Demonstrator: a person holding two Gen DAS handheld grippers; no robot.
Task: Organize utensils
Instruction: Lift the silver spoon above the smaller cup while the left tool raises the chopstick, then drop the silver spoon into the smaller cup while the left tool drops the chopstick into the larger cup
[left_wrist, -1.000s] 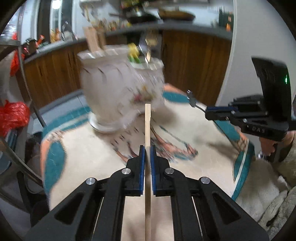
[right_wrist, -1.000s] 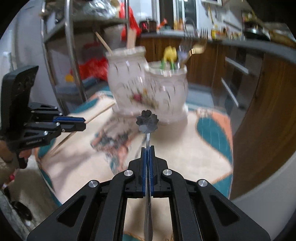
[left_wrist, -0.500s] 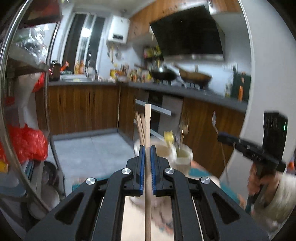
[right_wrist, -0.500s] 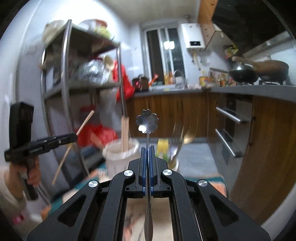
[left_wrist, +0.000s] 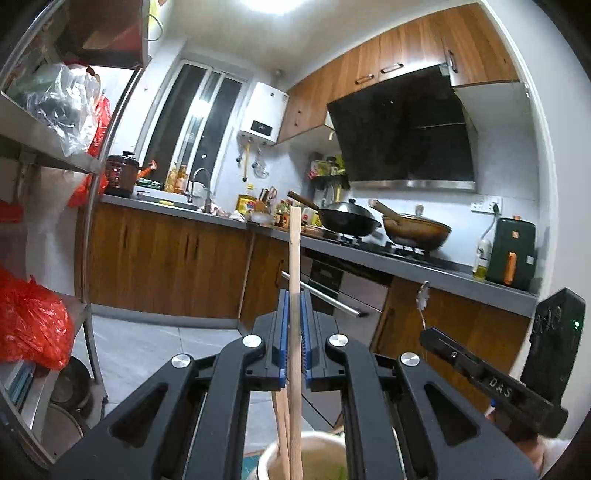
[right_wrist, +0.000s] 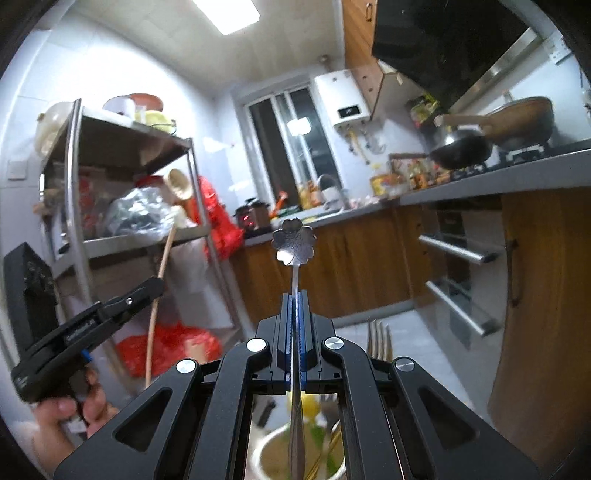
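Observation:
My left gripper (left_wrist: 294, 295) is shut on a wooden chopstick (left_wrist: 294, 258) held upright; its lower end reaches into a white holder (left_wrist: 280, 448) below, next to another chopstick. My right gripper (right_wrist: 294, 295) is shut on a silver spoon with a flower-shaped handle end (right_wrist: 293, 242), held upright; its lower end hangs over a second white holder (right_wrist: 266, 446) with forks (right_wrist: 378, 341) and a yellow utensil. The right gripper shows at the right in the left wrist view (left_wrist: 428, 334). The left gripper shows at the left in the right wrist view (right_wrist: 153, 286).
A metal shelf rack (left_wrist: 88, 236) with red bags (left_wrist: 29, 332) stands on the left. A wooden kitchen counter (left_wrist: 166, 254) with woks (left_wrist: 349, 218) and an oven with bar handles (right_wrist: 458, 251) runs behind. The table is out of sight below the holders.
Both grippers have tilted up from facing the table to pointing level into the kitchen. The chopstick and the spoon now stand upright over the holders, which have dropped to the bottom edge of each view.

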